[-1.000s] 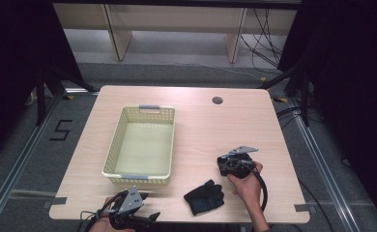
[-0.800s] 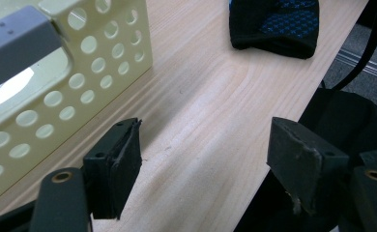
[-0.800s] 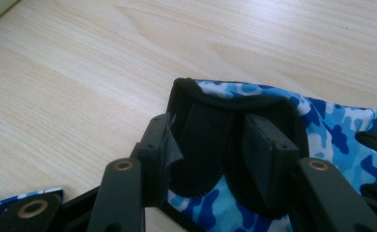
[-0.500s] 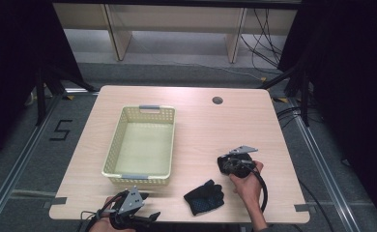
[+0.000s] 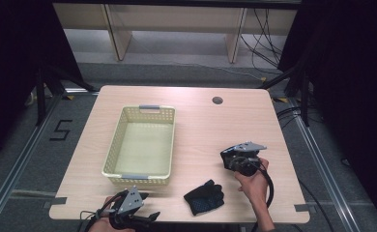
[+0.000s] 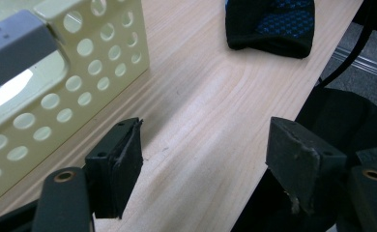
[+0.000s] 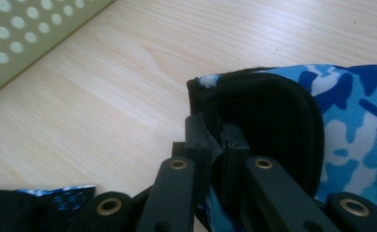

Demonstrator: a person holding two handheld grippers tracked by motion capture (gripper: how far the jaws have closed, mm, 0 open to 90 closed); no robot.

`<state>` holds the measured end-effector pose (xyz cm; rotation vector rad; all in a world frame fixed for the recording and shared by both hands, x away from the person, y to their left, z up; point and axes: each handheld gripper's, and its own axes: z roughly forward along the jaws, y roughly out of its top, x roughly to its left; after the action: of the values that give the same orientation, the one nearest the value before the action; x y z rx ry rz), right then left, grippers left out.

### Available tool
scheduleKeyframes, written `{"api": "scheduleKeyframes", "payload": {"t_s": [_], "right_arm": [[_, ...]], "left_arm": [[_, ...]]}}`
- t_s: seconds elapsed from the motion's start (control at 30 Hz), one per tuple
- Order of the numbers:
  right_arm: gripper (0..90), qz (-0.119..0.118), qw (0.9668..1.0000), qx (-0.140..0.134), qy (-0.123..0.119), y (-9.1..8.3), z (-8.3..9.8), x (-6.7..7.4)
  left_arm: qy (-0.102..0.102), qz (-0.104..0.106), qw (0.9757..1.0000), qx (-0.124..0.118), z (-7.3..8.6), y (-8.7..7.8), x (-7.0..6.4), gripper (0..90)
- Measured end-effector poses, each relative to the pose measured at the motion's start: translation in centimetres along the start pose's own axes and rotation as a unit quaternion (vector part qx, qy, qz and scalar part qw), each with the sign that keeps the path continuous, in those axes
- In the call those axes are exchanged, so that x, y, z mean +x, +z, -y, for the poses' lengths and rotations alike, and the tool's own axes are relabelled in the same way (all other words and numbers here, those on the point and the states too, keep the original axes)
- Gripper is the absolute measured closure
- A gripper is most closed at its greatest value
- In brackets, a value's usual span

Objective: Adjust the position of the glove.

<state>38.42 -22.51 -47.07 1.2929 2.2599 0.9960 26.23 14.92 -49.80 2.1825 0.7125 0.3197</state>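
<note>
while clamping a camouflage glove point(image 7: 322, 125), right tool point(image 7: 215, 140) sits low.

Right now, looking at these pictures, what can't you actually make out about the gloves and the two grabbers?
- Camouflage glove: the right gripper view's edges cut it off; in the high view the right gripper covers it.
- Right gripper's pads: the black cuff hides them in the right gripper view; its jaws have just been closing on that cuff.
- Black glove: its pattern is too small in the high view; the left gripper view's top edge crops it.
- Left gripper: the high view's bottom edge cuts it.

A pale wooden table point(image 5: 196, 125) carries a basket point(image 5: 140, 145) and a glove point(image 5: 204, 196).
</note>
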Motion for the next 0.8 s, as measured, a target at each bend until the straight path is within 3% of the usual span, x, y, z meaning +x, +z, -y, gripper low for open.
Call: {"api": "scheduleKeyframes", "payload": {"t_s": [0.1, 0.13, 0.2, 0.23, 0.33, 0.37, 0.4, 0.47, 0.53, 0.57, 0.67, 0.7, 0.77, 0.8], "right_arm": [[85.9, -0.032, 0.9992, -0.005, 0.025, -0.7, -0.1, 0.4], [85.9, -0.043, 0.9988, -0.010, 0.023, -1.0, -0.1, 0.4], [85.9, -0.062, 0.9972, -0.015, 0.039, -1.6, 0.0, 1.0], [85.8, -0.070, 0.9970, -0.020, 0.027, -1.9, 0.1, 1.0], [85.8, -0.100, 0.9938, -0.038, 0.029, -3.0, 0.3, 1.9], [85.8, -0.100, 0.9938, -0.038, 0.029, -3.0, 0.3, 1.9], [85.7, -0.120, 0.9909, -0.045, 0.041, -3.5, 0.6, 2.9], [85.6, -0.144, 0.9880, -0.047, 0.032, -3.8, 0.9, 3.6], [85.5, -0.161, 0.9852, -0.034, 0.048, -4.0, 1.1, 4.8], [85.4, -0.170, 0.9841, -0.038, 0.033, -3.9, 1.2, 5.0], [85.3, -0.198, 0.9792, -0.030, 0.030, -3.8, 1.7, 6.5], [85.3, -0.198, 0.9792, -0.030, 0.030, -3.8, 1.7, 6.5], [85.1, -0.225, 0.9734, -0.018, 0.042, -4.1, 2.2, 7.9], [84.9, -0.228, 0.9731, -0.014, 0.032, -4.1, 2.3, 8.1]], "left_arm": [[-0.011, -0.004, 0.9999, 0.002, 0.1, 0.0, -0.1, 28.4], [-0.003, -0.001, 1.0000, 0.001, 0.0, 0.0, 0.0, 28.4], [-0.008, -0.002, 0.9999, -0.006, 0.0, 0.0, -0.1, 28.4], [-0.007, -0.002, 1.0000, -0.006, 0.1, 0.0, -0.1, 28.4], [0.005, -0.005, 1.0000, 0.004, 0.0, -0.1, 0.1, 28.4], [0.005, -0.005, 1.0000, 0.004, 0.0, -0.1, 0.1, 28.4], [0.008, -0.005, 1.0000, 0.003, 0.0, -0.1, 0.0, 28.4], [0.004, -0.006, 1.0000, 0.004, 0.0, -0.1, 0.0, 28.3], [0.004, -0.006, 1.0000, 0.003, 0.0, -0.1, 0.0, 28.3], [0.004, -0.006, 1.0000, 0.003, 0.0, -0.1, 0.0, 28.3], [0.001, -0.005, 1.0000, 0.001, 0.1, 0.0, 0.0, 28.3], [0.001, -0.005, 1.0000, 0.001, 0.1, 0.0, 0.0, 28.3], [0.000, -0.007, 1.0000, 0.003, 0.1, -0.1, 0.0, 28.3], [0.002, -0.007, 1.0000, 0.003, 0.1, -0.1, 0.0, 28.4]]}}
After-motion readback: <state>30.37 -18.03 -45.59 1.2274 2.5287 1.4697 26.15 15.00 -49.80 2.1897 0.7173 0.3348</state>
